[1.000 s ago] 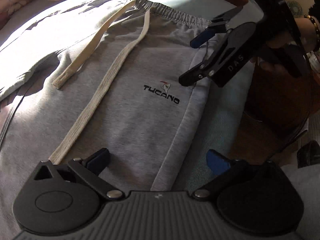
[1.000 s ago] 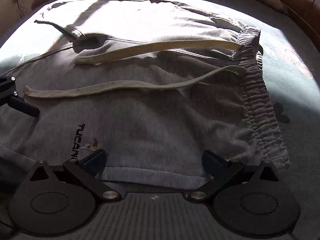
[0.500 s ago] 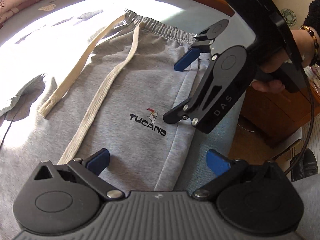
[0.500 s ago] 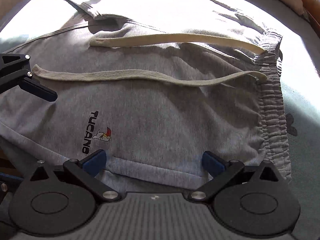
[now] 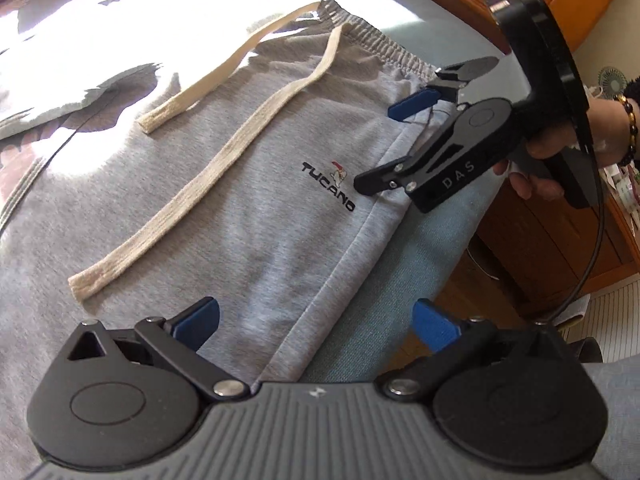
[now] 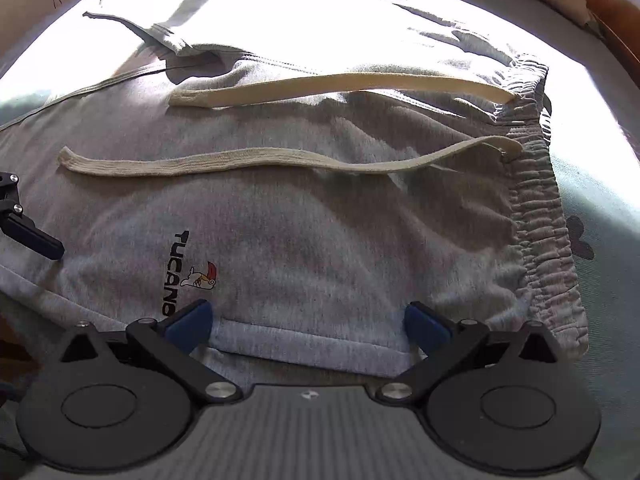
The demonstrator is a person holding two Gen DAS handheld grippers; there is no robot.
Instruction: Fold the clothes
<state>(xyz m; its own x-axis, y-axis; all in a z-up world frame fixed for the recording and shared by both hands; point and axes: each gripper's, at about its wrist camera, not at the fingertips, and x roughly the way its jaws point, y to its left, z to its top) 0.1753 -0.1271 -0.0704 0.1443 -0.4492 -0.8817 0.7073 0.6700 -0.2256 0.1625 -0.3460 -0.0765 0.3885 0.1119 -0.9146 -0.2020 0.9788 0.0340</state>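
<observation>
Grey sweatpants [image 5: 248,200] with a TUCANO logo [image 5: 328,186] lie flat on the bed, waistband [image 6: 536,216] to the right in the right wrist view. Two cream drawstrings [image 6: 256,162] stretch across the front. My left gripper [image 5: 316,320] is open, low over the side seam [image 5: 340,264] near the bed edge. Further along that seam, between the logo and the waistband, my right gripper [image 5: 394,144] hovers open. In its own view the right gripper [image 6: 307,322] spans the seam edge with nothing pinched. One left gripper finger [image 6: 34,236] shows at the left edge.
A pale blue-green sheet [image 5: 436,236] covers the bed beyond the seam. Wooden furniture [image 5: 552,248] and floor lie past the bed edge on the right. A hand [image 5: 560,152] with a bead bracelet holds the right gripper. Another pale garment [image 6: 280,20] lies in sunlight beyond the pants.
Both views shifted slightly as the grippers moved along the pants' side seam. The right gripper swung closer to the logo, then back toward the waistband. Both stayed open; the pants did not move.
</observation>
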